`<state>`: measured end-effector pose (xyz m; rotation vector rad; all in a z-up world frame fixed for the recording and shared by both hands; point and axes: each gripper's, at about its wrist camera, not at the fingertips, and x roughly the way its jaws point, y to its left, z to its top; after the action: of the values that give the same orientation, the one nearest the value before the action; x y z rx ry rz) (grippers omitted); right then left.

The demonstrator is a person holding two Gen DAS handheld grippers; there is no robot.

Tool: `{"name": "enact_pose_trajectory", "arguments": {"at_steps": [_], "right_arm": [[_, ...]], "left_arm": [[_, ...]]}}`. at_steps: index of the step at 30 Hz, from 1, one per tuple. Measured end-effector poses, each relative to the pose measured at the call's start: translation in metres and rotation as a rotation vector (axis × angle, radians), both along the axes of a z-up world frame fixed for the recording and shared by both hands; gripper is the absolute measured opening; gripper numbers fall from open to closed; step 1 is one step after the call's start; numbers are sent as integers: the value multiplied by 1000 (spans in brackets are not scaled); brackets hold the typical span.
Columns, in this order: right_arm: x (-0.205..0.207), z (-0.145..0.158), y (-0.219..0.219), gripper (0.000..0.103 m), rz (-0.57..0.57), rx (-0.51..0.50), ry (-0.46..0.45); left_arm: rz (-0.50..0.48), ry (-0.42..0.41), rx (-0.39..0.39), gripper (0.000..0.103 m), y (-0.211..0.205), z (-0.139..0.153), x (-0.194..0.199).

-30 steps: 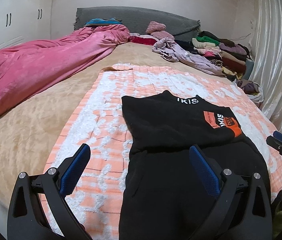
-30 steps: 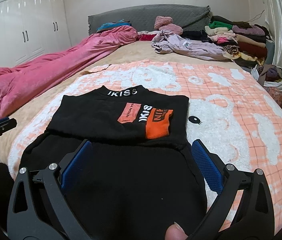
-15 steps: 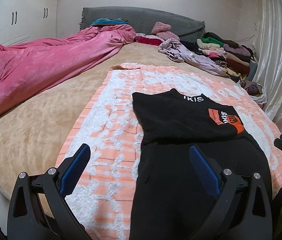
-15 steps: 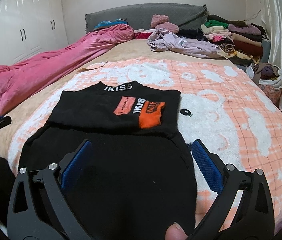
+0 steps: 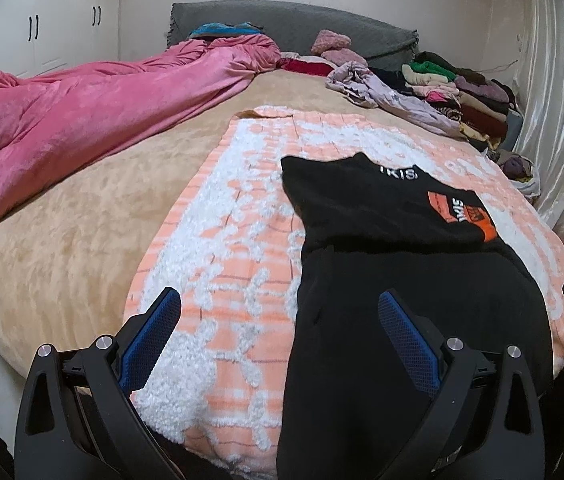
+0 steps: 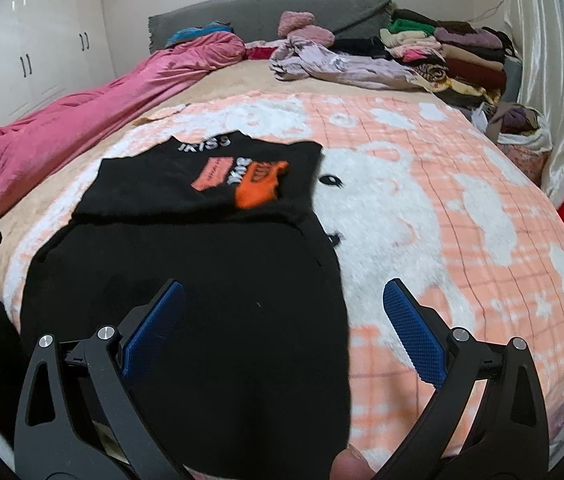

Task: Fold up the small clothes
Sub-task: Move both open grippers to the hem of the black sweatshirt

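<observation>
Bed blanket (image 6: 462, 208) | black garment (image 6: 201, 280) hem cut off | both tongs empty, spread

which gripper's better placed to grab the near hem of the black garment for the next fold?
Right, probably. The right gripper is open with the black garment filling most of its gap. The left gripper is also open, but mostly over the orange blanket, with only the garment's left edge near one finger.
</observation>
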<state>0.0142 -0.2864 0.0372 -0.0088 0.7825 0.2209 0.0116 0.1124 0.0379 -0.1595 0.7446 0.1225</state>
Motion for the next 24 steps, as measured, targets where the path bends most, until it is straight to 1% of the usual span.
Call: {"name": "enact_pose_trajectory", "arguments": {"at_steps": [9,24], "right_arm": [[-13,-17,-17,94,-29,-6,51],[-32,-42,-18,94,-11,-30,123]], "left_arm": [[-40,52,-1,98,-12,-16,-9],[-70,148,-10,98,-19,-47,-23]]}}
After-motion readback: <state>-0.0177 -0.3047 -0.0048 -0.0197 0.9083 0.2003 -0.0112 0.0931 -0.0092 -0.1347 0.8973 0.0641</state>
